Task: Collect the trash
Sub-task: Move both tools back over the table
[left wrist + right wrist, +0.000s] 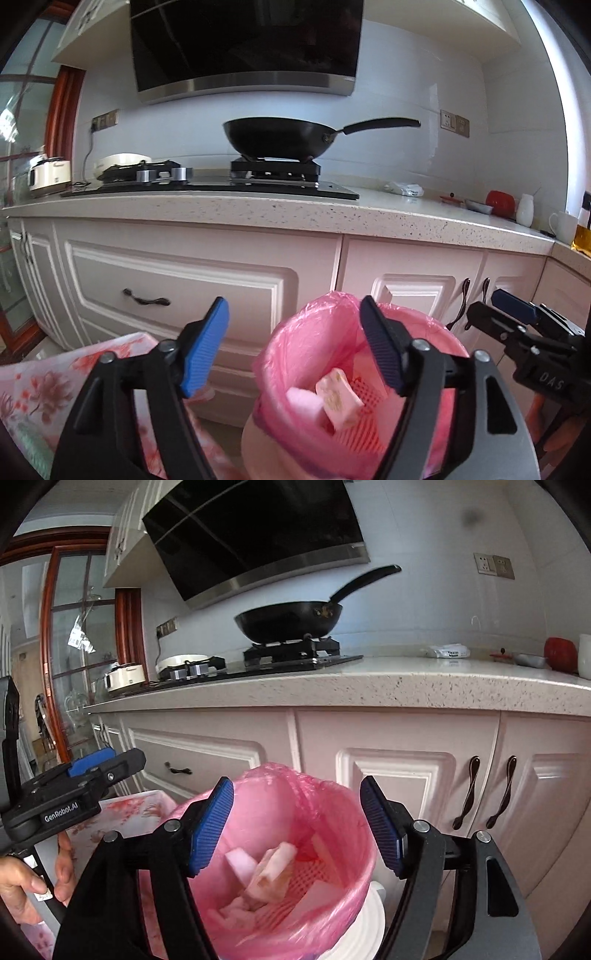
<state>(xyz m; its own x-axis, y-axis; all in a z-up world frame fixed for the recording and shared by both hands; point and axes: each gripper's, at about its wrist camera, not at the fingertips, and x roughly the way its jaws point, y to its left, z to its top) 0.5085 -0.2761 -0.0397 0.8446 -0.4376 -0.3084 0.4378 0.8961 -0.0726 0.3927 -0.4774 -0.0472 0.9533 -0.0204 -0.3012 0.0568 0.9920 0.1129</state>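
Note:
A white bin lined with a pink plastic bag stands on the floor before the cabinets; it also shows in the right wrist view. Inside lie crumpled paper pieces and a pink foam net. My left gripper is open and empty, just above the bin's left rim. My right gripper is open and empty, above the bin's mouth. Each gripper shows in the other's view: the right one, the left one.
A floral cloth-covered surface lies left of the bin. Behind the bin stand white cabinets under a speckled counter with a hob, a black wok, a rice cooker and a white wrapper.

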